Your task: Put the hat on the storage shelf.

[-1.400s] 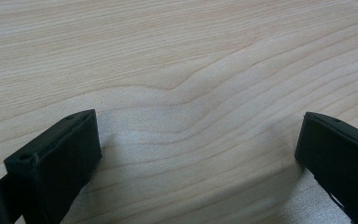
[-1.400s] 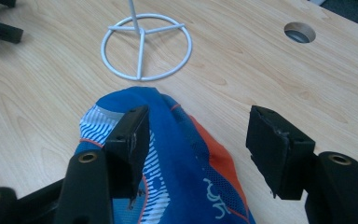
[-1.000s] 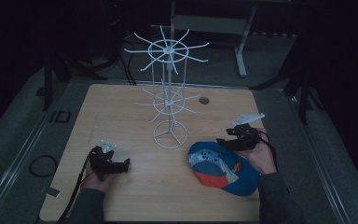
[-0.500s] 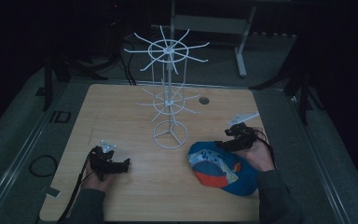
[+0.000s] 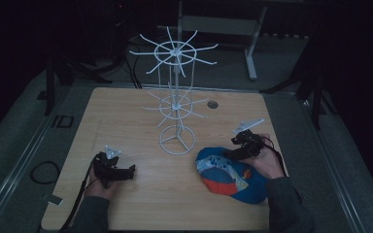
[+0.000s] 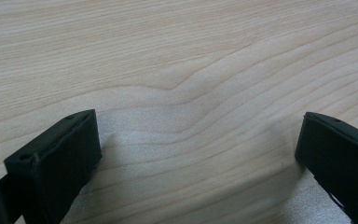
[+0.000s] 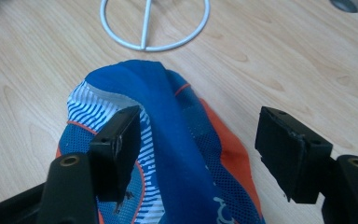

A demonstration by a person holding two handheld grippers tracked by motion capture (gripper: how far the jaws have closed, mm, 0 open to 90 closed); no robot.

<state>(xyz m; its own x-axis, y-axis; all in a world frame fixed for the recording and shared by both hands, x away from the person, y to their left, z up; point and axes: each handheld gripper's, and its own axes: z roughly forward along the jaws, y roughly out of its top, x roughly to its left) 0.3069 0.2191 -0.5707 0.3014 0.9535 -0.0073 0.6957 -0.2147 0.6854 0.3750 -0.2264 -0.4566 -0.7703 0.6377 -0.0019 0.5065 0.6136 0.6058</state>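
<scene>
At the near right of the tabletop [image 5: 141, 204], our right gripper [image 7: 200, 140] has come down over the cap [image 5: 230, 174], jaws apart; the left gripper [image 5: 114, 169] rests released.

Cap [image 5: 230, 174] right of rack [image 5: 176, 104]

From the high view I look forward and down over the whole light wooden table [image 5: 141, 204], with the white wire rack's ring base [image 5: 177, 141] near the middle. My left gripper view sits very close above bare wood grain [image 6: 177, 60], facing down. My right gripper view looks down closely on the blue, orange and white cap [image 7: 177, 154], sharing it [image 5: 230, 174] and the ring base [image 7: 154, 25] with the high view.
</scene>
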